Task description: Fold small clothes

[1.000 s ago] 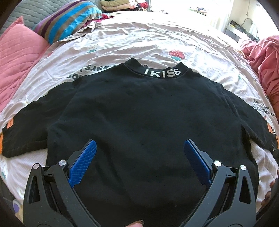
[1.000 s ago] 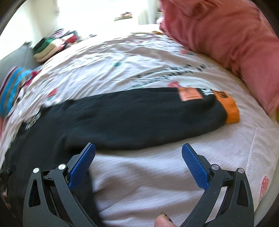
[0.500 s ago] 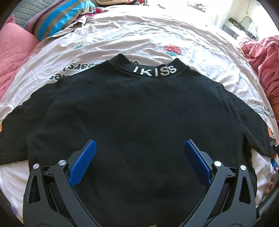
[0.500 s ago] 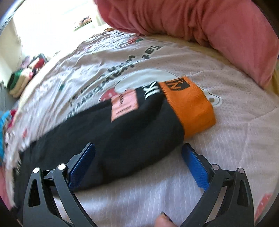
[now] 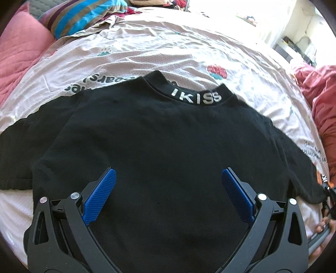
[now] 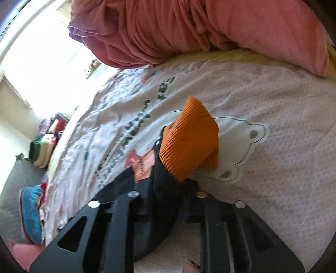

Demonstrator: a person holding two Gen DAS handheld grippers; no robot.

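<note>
A black sweater (image 5: pixel 168 136) lies flat, front down, on the bed sheet (image 5: pixel 168 52), its collar (image 5: pixel 196 97) lettered "IKISS" at the far side. My left gripper (image 5: pixel 168 171) hovers open over the sweater's lower body with nothing between its blue pads (image 5: pixel 100 195). In the right wrist view, my right gripper (image 6: pixel 170 184) has its jaws closing on the black sleeve (image 6: pixel 117 189) just behind the orange ribbed cuff (image 6: pixel 189 138). The cuff sticks out beyond the jaws and is raised off the sheet. The pads themselves are hidden by the fabric.
A pink quilt (image 6: pixel 210 27) is bunched along the bed's right side. A striped pillow (image 5: pixel 84 19) and a pink pillow (image 5: pixel 19 58) lie at the far left. Folded clothes (image 6: pixel 48 142) are stacked at the far end. A hand (image 5: pixel 323 226) shows at the right edge.
My right gripper moved along the sleeve to the cuff end, rolled, and went from wide open to clamped on the sleeve. The left gripper drifted slightly and stayed open.
</note>
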